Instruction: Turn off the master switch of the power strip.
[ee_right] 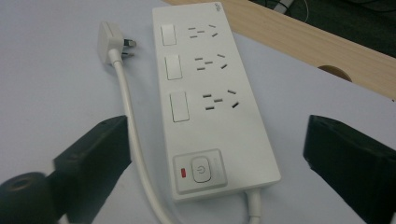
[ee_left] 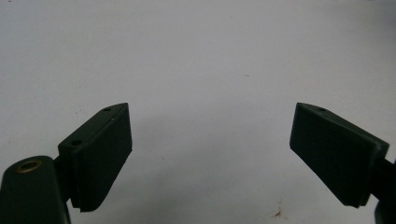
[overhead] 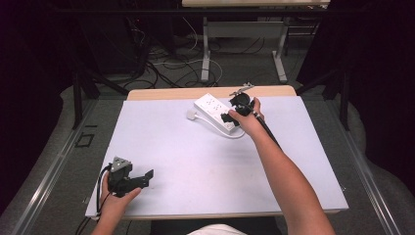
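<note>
**Right fingers spread over the near end of the power strip**

The right gripper [overhead: 234, 111] has its fingers [ee_right: 93, 154] standing wide apart, with nothing pinched between them. In the right gripper view the power strip [ee_right: 212, 98] lies straight ahead in the gap, its long axis running away from the fingers, so the 2 pads flank its near end without touching it. That end carries the power button [ee_right: 200, 171] with a small red mark beside it. Any closing move would, I judge, meet the strip across its narrow width.

The strip is a white slab with 3 socket groups, each paired with a white rocker switch on its left. Its white cable [ee_right: 133, 140] leaves the near end, loops along the strip's left side and ends in a white plug [ee_right: 111, 41] lying flat on the table [overhead: 195, 161].

In the high view the strip sits near the far edge of the table, right of centre. The left gripper [overhead: 128, 177] rests well apart at the near left corner, its fingers [ee_left: 100, 154] also wide open over bare table. The right hand is plainly the nearer one.
</note>
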